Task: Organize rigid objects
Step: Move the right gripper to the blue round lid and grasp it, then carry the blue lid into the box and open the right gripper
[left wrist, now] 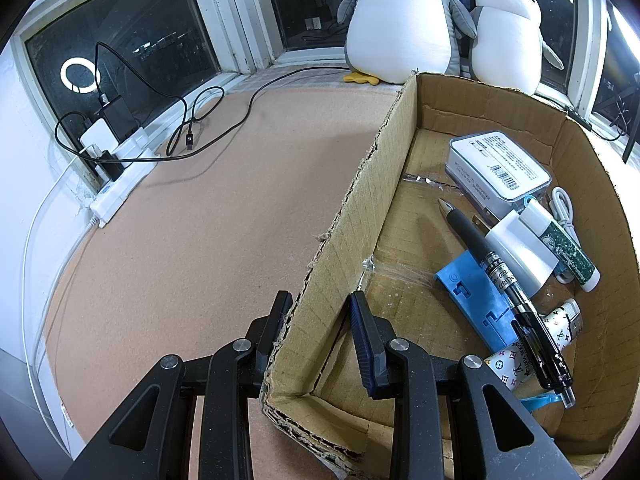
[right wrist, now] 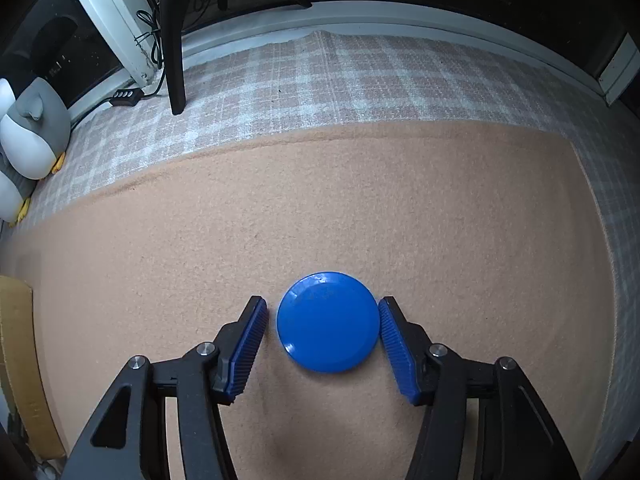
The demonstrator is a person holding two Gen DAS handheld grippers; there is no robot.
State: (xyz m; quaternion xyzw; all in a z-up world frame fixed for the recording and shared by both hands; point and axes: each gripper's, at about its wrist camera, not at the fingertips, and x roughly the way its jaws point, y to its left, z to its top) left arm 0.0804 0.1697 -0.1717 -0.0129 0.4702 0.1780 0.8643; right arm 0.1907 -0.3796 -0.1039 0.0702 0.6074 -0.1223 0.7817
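In the left wrist view, your left tool (left wrist: 320,300) straddles the near left wall of the cardboard box (left wrist: 384,168): one finger sits outside the wall, the other inside. The outer finger looks to be against the torn cardboard edge, while a gap shows between the inner pad and the wall, so the tool is partly spread and not pinching. Inside the box, to the right, lie a white case with a barcode label (left wrist: 498,170), a black pen (left wrist: 508,292), a white charger plug (left wrist: 520,248), a blue plastic piece (left wrist: 476,300), a green-labelled tube (left wrist: 568,248) and a patterned lighter (left wrist: 560,322). Two plush penguins (left wrist: 400,20) stand beyond the box's far edge.

In the right wrist view, your right tool (right wrist: 324,308) is spread wide around a blue round lid (right wrist: 328,322) lying flat on the tan carpet (right wrist: 360,200). The right pad is at the lid's rim, touching or nearly so; the left pad stands just clear. The cardboard box edge shows at far left.
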